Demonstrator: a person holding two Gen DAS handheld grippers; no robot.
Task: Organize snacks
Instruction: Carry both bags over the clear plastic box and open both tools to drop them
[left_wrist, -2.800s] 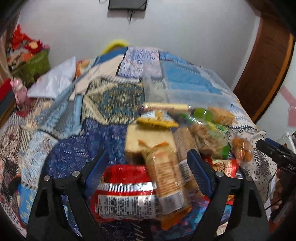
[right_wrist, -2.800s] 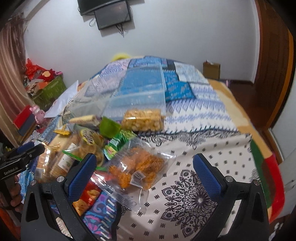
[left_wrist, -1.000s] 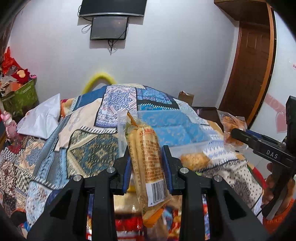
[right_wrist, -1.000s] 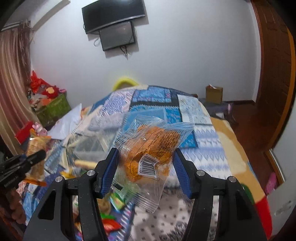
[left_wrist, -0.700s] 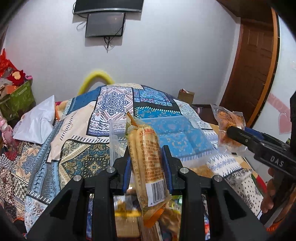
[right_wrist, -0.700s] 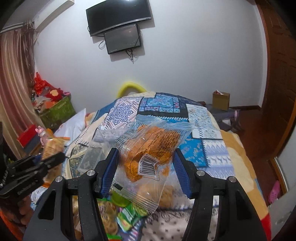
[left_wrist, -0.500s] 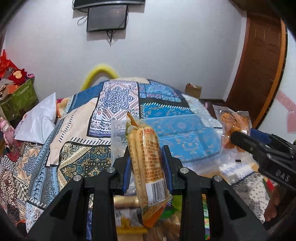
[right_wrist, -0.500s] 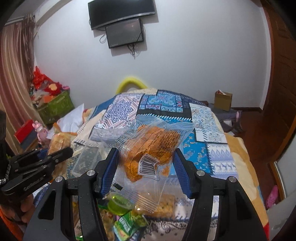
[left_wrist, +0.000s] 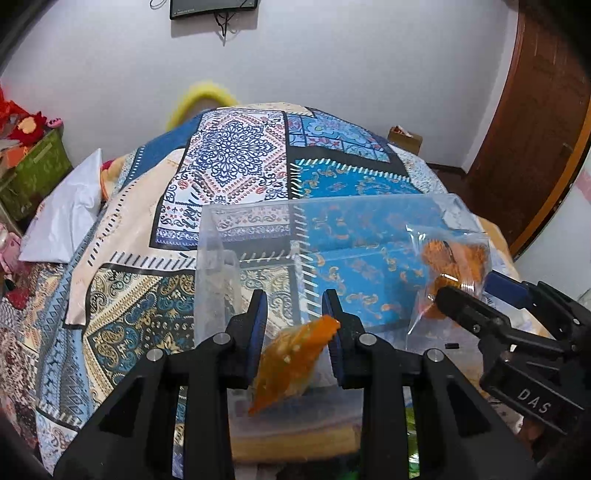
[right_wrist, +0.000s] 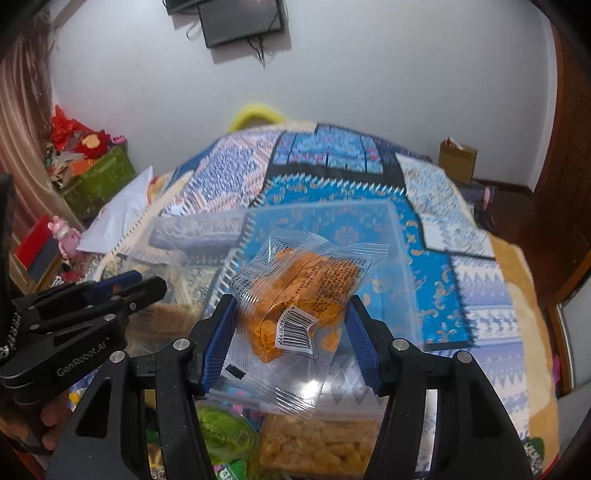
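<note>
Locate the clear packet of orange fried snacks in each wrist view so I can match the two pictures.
Left wrist view: the clear packet of orange snacks sits at right, clamped in the right tongs reaching in from that edge.
Right wrist view: the same packet fills the centre, pinched between the blue pads, barcode facing the camera.
Shared landmark: the clear plastic bin on the patterned bedspread, behind the packet.

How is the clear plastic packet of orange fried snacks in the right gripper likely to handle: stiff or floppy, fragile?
The clear plastic packet of orange fried snacks probably handles floppy: its film crinkles and its lower edge hangs loose. Likely light, being mostly air. Contents look brittle, so the right gripper squeezing harder may crush them.
</note>
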